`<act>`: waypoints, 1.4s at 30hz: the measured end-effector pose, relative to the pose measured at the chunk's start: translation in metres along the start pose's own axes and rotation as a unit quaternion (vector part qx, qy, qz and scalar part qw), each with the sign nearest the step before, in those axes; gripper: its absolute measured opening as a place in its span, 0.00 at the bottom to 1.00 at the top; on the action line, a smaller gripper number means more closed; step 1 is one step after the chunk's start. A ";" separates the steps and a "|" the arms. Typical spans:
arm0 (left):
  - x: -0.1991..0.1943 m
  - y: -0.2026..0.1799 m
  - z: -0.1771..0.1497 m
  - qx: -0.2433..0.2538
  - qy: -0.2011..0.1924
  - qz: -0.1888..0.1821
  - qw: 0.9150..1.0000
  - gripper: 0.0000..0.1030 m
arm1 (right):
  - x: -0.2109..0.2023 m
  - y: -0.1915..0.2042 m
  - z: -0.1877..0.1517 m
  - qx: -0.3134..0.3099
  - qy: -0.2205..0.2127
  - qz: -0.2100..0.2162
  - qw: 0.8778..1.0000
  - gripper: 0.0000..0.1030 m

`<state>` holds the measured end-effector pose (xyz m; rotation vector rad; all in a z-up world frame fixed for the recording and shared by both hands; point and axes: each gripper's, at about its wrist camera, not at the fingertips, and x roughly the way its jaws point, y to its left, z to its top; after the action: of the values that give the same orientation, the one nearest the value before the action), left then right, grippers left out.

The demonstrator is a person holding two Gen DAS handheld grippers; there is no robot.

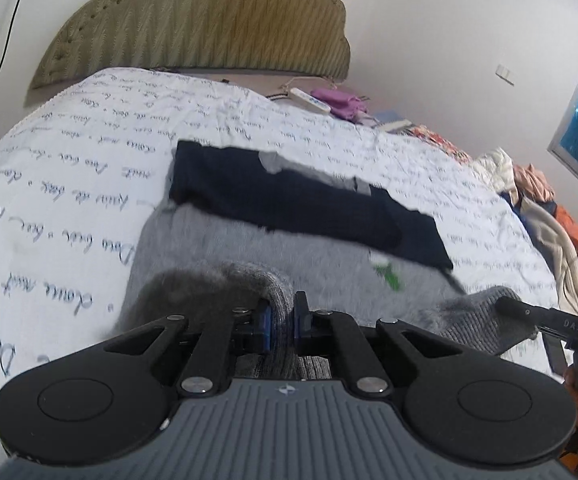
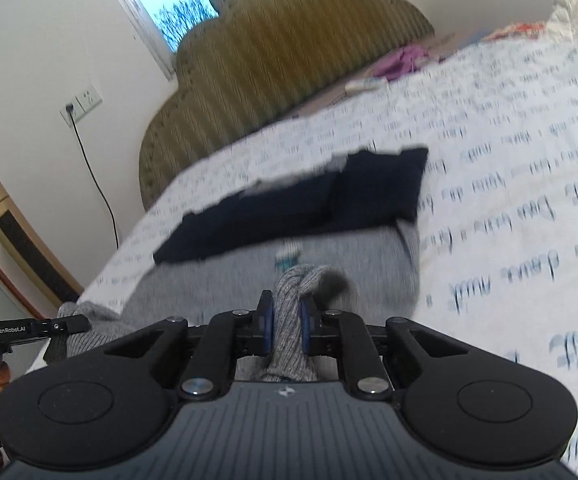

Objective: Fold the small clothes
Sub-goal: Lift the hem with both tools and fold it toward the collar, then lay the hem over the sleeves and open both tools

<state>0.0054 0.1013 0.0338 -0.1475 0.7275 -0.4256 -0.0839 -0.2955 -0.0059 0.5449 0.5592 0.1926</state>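
Nearest in the left wrist view, the left gripper [image 1: 282, 317] has its fingers [image 1: 264, 320] clamped on a bunched corner of a grey sweater [image 1: 225, 236]. In the right wrist view, the right gripper [image 2: 286, 319] pinches another bunched fold of the same sweater [image 2: 217, 276] between nearly closed fingers [image 2: 306, 322]. The sweater lies on a bed [image 1: 49, 184] with a white script-printed cover. A dark navy garment [image 1: 289, 200] lies across the sweater's far edge, toward 12 o'clock. Beyond it, a padded olive headboard [image 1: 209, 24] stands against the wall. Loose clothes [image 1: 545, 200] are piled at 3 o'clock.
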 end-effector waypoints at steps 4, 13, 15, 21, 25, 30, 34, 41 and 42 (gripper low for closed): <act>0.004 0.000 0.021 -0.007 -0.006 0.011 1.000 0.08 | 0.009 0.007 0.019 -0.011 -0.019 -0.002 1.000 0.13; 0.014 0.010 0.064 -0.034 -0.011 0.015 0.999 0.08 | 0.028 0.007 0.055 0.006 -0.059 -0.009 0.998 0.13; 0.022 0.010 0.074 -0.036 -0.006 0.011 0.999 0.08 | 0.032 0.003 0.061 0.018 -0.063 -0.010 0.998 0.13; 0.057 0.014 0.101 -0.040 0.017 0.019 0.999 0.08 | 0.049 -0.007 0.080 0.038 -0.077 -0.021 0.996 0.13; 0.089 0.021 0.118 -0.047 0.050 0.025 0.997 0.08 | 0.065 -0.018 0.090 0.052 -0.076 -0.031 0.995 0.13; 0.134 0.030 0.135 -0.045 0.096 0.050 0.993 0.08 | 0.091 -0.034 0.098 0.080 -0.062 -0.040 0.994 0.13; 0.158 0.037 0.149 -0.051 0.113 0.053 0.991 0.08 | 0.105 -0.042 0.100 0.090 -0.053 -0.044 0.994 0.13; 0.196 0.031 0.174 -0.030 0.115 0.064 0.991 0.09 | 0.132 -0.058 0.116 0.094 -0.043 -0.058 0.993 0.13; 0.203 0.033 0.176 -0.037 0.114 0.066 0.991 0.09 | 0.137 -0.060 0.118 0.096 -0.041 -0.059 0.993 0.13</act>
<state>0.2699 0.0419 0.0306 -0.1200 0.9729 -0.2924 0.0972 -0.3541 -0.0160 0.7013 0.5309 0.0039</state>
